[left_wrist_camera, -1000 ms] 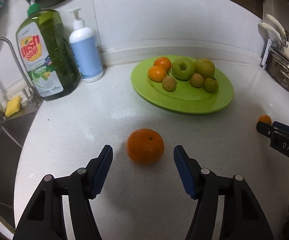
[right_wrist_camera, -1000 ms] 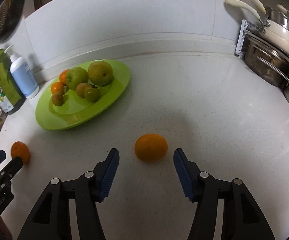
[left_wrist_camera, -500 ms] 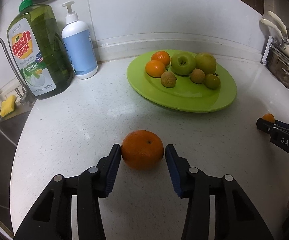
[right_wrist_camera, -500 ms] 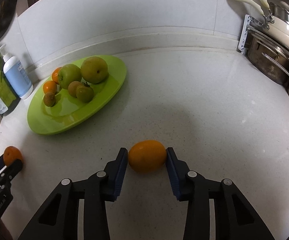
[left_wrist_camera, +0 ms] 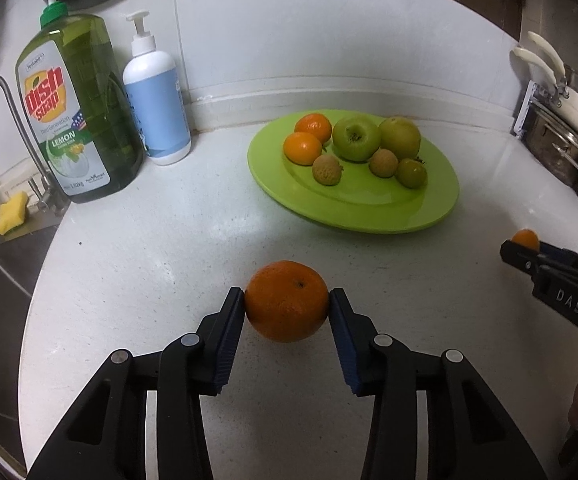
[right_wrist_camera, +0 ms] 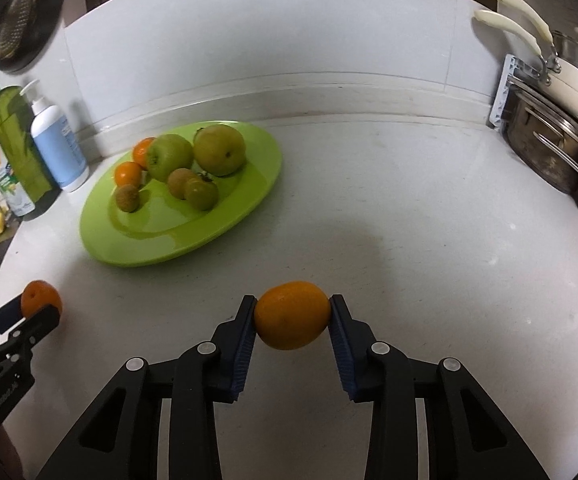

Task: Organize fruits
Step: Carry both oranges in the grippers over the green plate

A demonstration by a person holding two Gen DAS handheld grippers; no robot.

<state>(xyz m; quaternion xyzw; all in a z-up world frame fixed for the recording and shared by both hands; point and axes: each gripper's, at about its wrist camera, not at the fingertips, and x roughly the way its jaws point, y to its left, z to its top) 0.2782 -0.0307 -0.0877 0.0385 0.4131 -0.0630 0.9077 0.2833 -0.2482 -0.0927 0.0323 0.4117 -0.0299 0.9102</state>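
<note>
Both claws have closed since the earlier frame: left claw [left_wrist_camera: 287, 306] holds an orange [left_wrist_camera: 287, 301], right claw [right_wrist_camera: 292, 316] another orange [right_wrist_camera: 292, 315]; plate [left_wrist_camera: 369, 216] lies ahead.

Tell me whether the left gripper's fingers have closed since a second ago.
Yes. The left gripper was open around the orange on the counter; now both pads touch the orange's sides.

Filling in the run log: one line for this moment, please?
left gripper: shut on round dark-orange mandarin | right gripper: shut on smooth oval orange | green oval plate: seven fruits
</note>
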